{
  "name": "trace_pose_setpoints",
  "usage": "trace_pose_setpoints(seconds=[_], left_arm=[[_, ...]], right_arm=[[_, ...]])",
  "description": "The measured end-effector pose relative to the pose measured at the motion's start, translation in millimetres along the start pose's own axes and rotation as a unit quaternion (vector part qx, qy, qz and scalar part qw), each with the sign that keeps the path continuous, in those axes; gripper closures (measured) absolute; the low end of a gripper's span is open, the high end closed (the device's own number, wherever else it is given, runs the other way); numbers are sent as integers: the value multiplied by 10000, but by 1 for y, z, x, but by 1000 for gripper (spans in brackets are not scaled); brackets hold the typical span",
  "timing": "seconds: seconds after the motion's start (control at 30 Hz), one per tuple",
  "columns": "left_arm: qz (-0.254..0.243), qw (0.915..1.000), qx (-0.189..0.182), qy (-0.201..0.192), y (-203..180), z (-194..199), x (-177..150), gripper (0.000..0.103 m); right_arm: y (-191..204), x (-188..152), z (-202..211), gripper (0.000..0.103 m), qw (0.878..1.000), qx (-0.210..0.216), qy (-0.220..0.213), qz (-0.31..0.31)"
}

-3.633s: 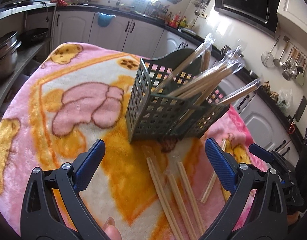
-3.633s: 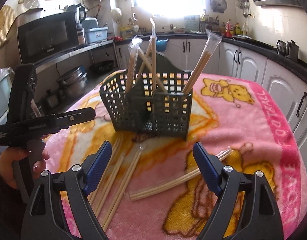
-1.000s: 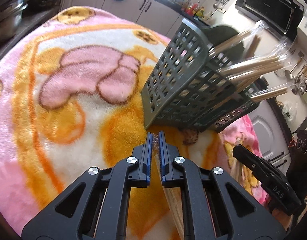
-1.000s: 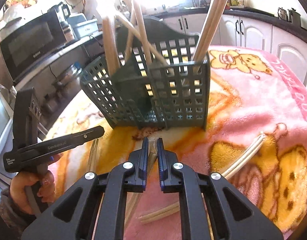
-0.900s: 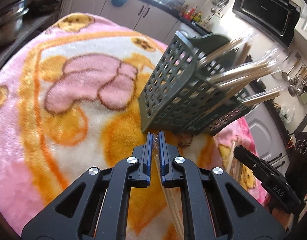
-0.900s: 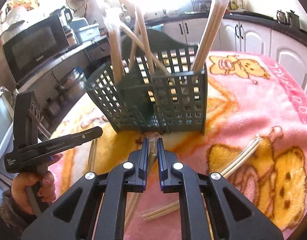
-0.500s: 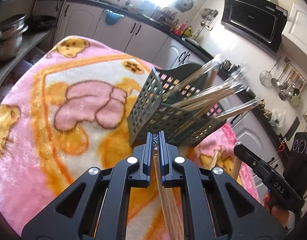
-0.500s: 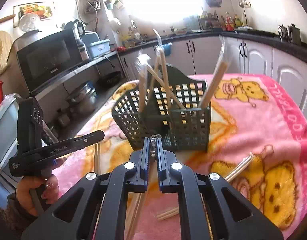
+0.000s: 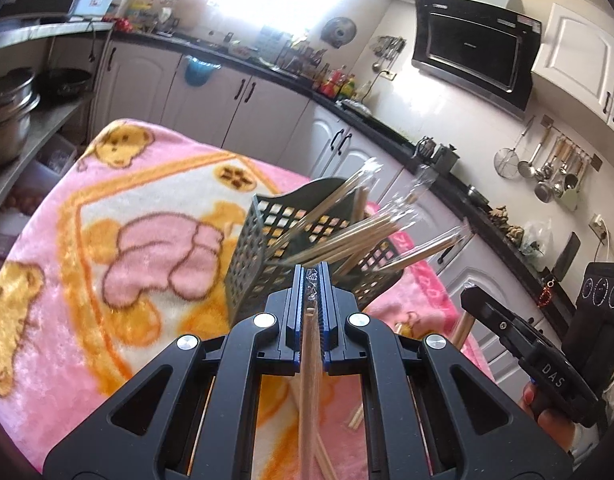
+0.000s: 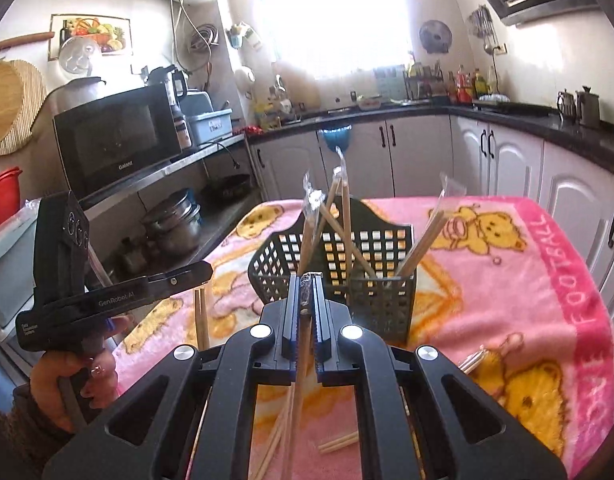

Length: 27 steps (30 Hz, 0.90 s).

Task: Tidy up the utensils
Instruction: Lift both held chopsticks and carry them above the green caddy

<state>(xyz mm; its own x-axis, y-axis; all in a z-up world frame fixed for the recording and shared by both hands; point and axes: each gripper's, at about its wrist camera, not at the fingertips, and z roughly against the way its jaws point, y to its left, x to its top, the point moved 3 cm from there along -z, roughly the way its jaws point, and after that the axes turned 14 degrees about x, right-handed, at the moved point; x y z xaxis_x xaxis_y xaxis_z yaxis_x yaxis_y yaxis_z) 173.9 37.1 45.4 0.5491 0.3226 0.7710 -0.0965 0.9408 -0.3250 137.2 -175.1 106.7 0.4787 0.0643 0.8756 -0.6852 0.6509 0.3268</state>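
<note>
1. Left wrist view: the left gripper has its jaws clamped on a wrapped pair of chopsticks, whose clear wrapper tip pokes out between the blue pads just in front of the basket.
2. The basket, a dark green slotted holder, stands upright on the pink blanket that covers the tabletop; several wrapped chopstick pairs lean out of it toward the right.
3. Right of the basket, the other hand-held tool appears, with part of the person's hand on its grip.
4. Right wrist view: the right gripper has its jaws closed on a second wrapped chopstick pair, held just in front of the basket.
5. Loose chopsticks lie on the blanket nearer the camera than the basket, and more lie at its right.
6. Left of the basket, the person's left hand grips the other tool, from which a chopstick pair hangs down.
</note>
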Motion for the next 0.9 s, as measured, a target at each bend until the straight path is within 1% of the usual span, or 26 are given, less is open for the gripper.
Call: trace_pose_setpoints(seconds=[0.6, 0.9], left_arm=[[-581, 9966, -340, -484, -48, 26, 27, 99], [-796, 9924, -478, -812, -66, 41, 50, 99]], right_arm=[[9, 34, 26, 97, 9978, -147, -524, 374], [14, 64, 36, 97, 9933, -210, -941, 644]])
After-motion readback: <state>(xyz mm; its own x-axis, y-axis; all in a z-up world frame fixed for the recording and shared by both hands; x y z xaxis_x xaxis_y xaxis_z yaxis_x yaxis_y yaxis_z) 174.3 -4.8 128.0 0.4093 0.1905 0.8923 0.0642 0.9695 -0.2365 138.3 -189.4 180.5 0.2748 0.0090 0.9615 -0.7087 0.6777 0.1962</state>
